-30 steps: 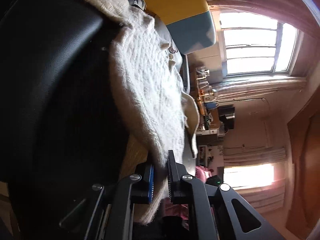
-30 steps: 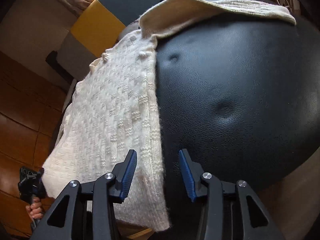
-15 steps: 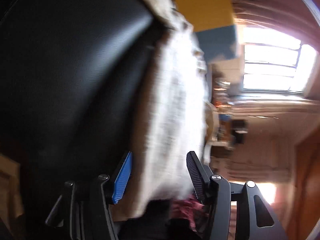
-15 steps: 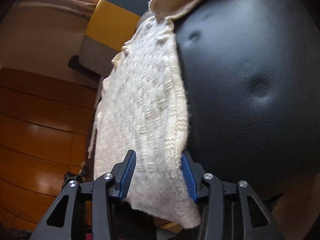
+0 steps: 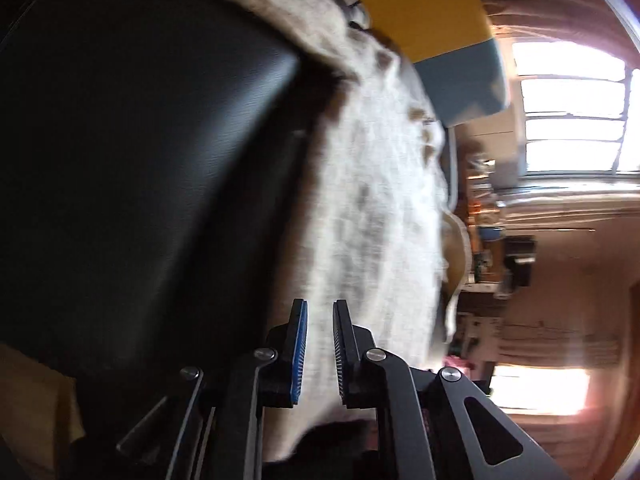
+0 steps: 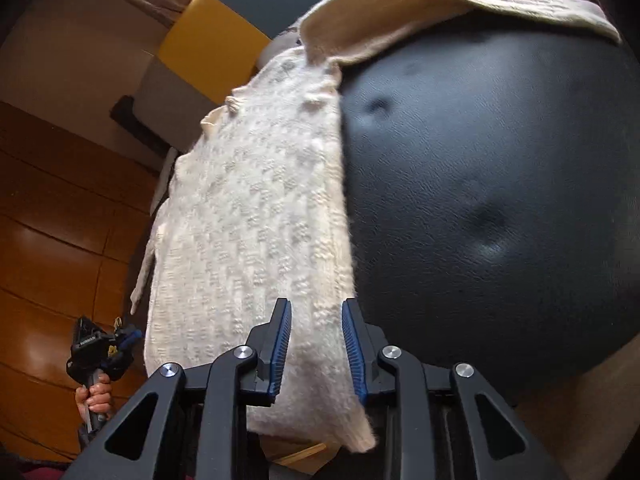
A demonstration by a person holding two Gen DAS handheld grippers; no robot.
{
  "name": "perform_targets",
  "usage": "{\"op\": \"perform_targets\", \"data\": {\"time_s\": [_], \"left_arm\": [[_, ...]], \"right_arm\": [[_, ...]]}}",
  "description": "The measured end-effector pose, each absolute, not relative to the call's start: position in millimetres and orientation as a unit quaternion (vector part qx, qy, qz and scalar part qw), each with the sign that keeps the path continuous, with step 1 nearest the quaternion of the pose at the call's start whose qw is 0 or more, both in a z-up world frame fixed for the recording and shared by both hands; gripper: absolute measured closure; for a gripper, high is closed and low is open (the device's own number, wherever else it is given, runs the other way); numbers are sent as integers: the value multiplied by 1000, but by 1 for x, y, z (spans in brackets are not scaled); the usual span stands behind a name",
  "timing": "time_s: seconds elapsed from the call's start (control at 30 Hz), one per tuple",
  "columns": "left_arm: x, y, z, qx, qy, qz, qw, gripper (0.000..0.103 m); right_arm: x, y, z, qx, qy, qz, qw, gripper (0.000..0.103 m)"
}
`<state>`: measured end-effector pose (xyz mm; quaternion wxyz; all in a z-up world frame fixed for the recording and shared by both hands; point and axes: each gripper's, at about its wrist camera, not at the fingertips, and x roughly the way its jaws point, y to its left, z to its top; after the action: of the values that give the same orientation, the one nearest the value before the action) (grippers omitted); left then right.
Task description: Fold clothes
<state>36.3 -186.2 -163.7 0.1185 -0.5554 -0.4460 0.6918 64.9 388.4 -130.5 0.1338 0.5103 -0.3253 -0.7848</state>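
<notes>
Wood-panelled room with bright windows (image 5: 572,108); a cream textured-knit sweater (image 6: 256,216) hangs down the side of a black leather cushion (image 6: 500,184). Left gripper (image 5: 320,350): jaws narrow, pinched on the sweater's lower edge. Right gripper (image 6: 316,346): jaws wider, straddling the hem, pads touching fabric, clamp unclear.

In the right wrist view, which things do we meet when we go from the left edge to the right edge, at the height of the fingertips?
Wooden floor → other gripper in a hand → cream knitted sweater → right gripper → black leather seat.
</notes>
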Motion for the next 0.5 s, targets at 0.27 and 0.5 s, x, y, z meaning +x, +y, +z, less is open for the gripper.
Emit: {"op": "perform_targets", "data": {"time_s": [0.27,0.5], "left_arm": [[83,-192,-157,-513,-430,727,152,22],[70,-153,-114,-486,-257,828,114,13]], "right_arm": [[90,345,-85,503,-195,-830,141,58],[125,313,-35,436,25,-899,-34,47]]}}
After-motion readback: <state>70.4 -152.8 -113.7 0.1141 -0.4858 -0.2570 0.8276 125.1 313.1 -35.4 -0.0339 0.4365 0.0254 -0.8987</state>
